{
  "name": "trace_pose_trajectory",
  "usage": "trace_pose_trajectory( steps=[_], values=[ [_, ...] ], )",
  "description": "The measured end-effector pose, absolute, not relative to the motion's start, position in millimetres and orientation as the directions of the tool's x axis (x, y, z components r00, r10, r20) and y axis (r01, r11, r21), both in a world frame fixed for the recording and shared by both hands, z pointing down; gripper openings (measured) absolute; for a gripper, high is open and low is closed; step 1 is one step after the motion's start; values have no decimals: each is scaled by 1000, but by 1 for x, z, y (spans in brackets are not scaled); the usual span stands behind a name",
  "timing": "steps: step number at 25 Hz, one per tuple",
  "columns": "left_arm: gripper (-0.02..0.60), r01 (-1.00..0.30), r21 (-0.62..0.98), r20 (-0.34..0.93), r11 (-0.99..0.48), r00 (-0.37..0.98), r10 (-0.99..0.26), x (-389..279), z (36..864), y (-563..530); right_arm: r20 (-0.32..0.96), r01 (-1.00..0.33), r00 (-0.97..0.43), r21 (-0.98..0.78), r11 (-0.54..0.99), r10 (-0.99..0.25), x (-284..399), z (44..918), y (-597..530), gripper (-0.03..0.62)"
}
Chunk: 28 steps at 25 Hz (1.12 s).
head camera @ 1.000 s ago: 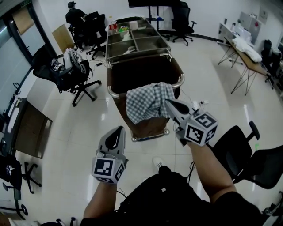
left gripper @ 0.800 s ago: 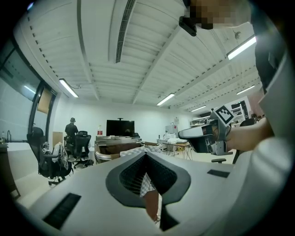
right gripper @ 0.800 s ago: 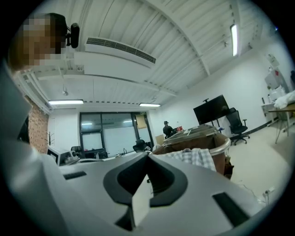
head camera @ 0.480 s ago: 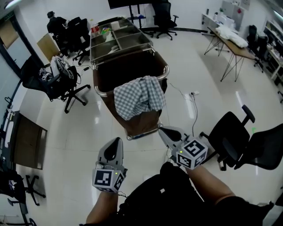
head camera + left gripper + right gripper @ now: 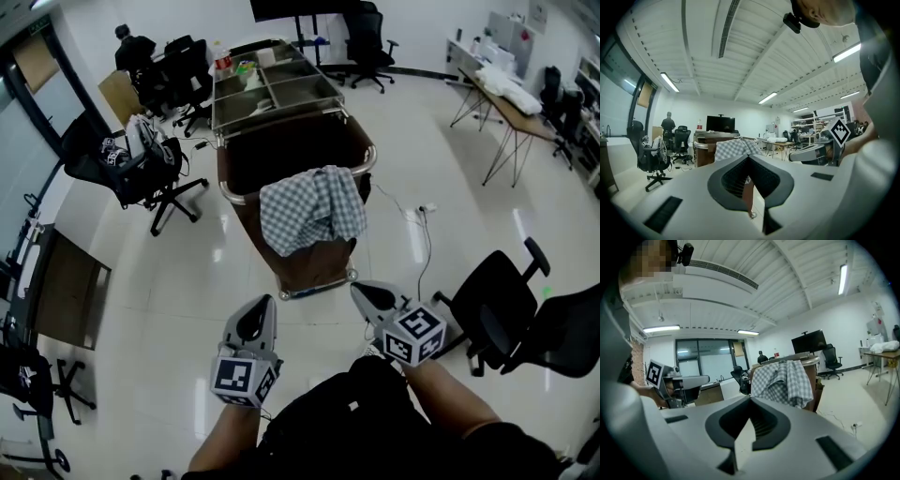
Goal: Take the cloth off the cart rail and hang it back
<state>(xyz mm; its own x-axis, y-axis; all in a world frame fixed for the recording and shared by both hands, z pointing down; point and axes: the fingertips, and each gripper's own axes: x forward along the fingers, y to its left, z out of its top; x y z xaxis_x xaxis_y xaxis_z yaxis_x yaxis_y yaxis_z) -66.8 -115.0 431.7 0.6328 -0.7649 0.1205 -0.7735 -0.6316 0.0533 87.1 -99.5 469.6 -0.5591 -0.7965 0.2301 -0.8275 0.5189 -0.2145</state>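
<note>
Several black office chairs (image 5: 155,169) crowd the left side of the glossy white floor, one of them heaped with bags. A person (image 5: 131,47) in dark clothes is behind them near the far wall. Just right of them stands the cart (image 5: 314,267), a brown bin ringed by a metal rail (image 5: 228,192), with steel trays (image 5: 272,89) at its far end. The cloth (image 5: 311,208), checked in grey and white, is draped over the near right stretch of that rail and hangs in loose folds down the bin's outer wall. Nothing touches it.

Below the cart in the head view, the left gripper (image 5: 255,322) points towards the cart's near end, well apart from it. Its own view shows the two jaws pressed together at their tips with nothing between them, and the cloth lies beyond. To its right, the right gripper (image 5: 373,297) also angles towards the cart and is likewise apart from the cloth. Its jaws are pressed together and empty, with the checked folds hanging ahead of them.

Further right, a white cable (image 5: 422,234) trails across the floor. Two swivel chairs (image 5: 502,305) stand near the wearer's right arm, and a long table (image 5: 511,94) bearing white items runs along the far right side of the room.
</note>
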Motion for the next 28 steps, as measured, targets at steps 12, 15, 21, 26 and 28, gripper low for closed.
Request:
trace_pose_trajectory(
  steps=[12,15,21,26,28],
  values=[
    [0,-779,69,94,-623,627,-774,-70,431,-111,235,-820,-573,-149,553,-785,76,448,-108,2],
    [0,-778,74,95,-624,628,-772,-72,431,-113,239,-818,-575,-140,558,-783,73,447,-111,2],
    [0,-776,81,107,-625,630,-769,-69,432,-117,239,-828,-561,-150,540,-793,79,447,-114,2],
    [0,-774,76,105,-629,634,-766,-67,431,-118,231,-831,-556,-157,534,-799,82,449,-116,2],
    [0,-772,82,111,-630,635,-764,-66,433,-117,231,-829,-560,-155,538,-796,80,449,-116,2]
  ],
)
